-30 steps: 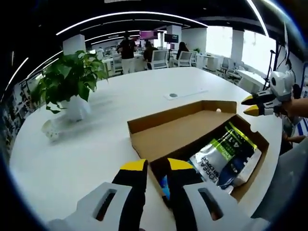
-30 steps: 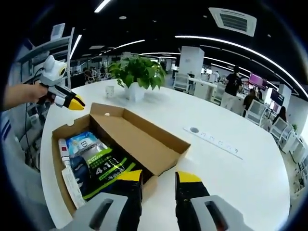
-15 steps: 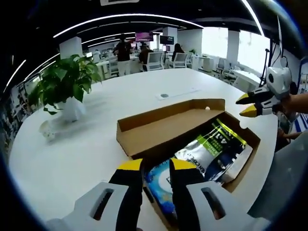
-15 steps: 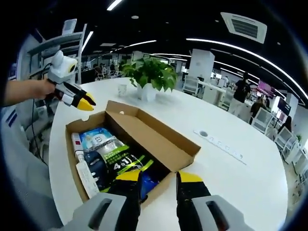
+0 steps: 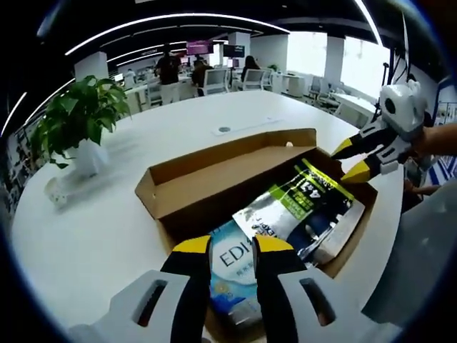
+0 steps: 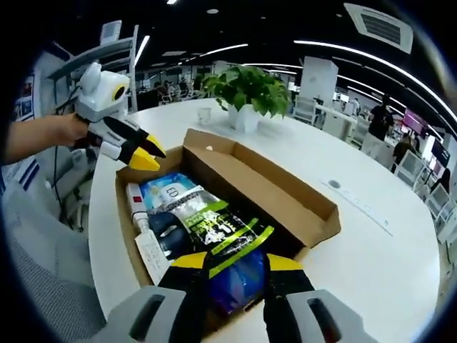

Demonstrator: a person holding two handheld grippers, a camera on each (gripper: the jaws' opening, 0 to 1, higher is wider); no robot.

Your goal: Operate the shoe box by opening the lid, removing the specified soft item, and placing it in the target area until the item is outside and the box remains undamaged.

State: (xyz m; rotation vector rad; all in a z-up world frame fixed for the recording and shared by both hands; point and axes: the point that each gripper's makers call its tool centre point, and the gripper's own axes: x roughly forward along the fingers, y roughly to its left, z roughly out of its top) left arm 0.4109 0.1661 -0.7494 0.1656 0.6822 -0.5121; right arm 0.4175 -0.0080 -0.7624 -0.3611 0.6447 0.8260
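Observation:
The cardboard shoe box (image 5: 363,223) lies open on the white table, its lid (image 5: 228,175) folded back flat. Inside lie a dark pouch with green stripes (image 5: 307,207) and a light blue and white soft pack (image 5: 232,268). My left gripper (image 5: 233,246) hovers open over the blue pack's end, holding nothing. My right gripper (image 5: 351,160) comes in from the right, open above the box's far corner. In the right gripper view the box (image 6: 126,227) also holds a white tube (image 6: 138,213), and my right gripper (image 6: 236,262) hangs open over the pouch (image 6: 214,229), while the left gripper (image 6: 146,156) is at the opposite end.
A potted green plant (image 5: 71,121) and a small white cup (image 5: 56,193) stand on the table beyond the box. A flush socket strip (image 5: 243,128) sits in the tabletop behind the lid. People and office chairs are far behind. A white card (image 6: 153,254) lies along the box's side.
Both grippers have closed in on the box from opposite ends and now look down into it. More of the contents show. Nothing was taken hold of.

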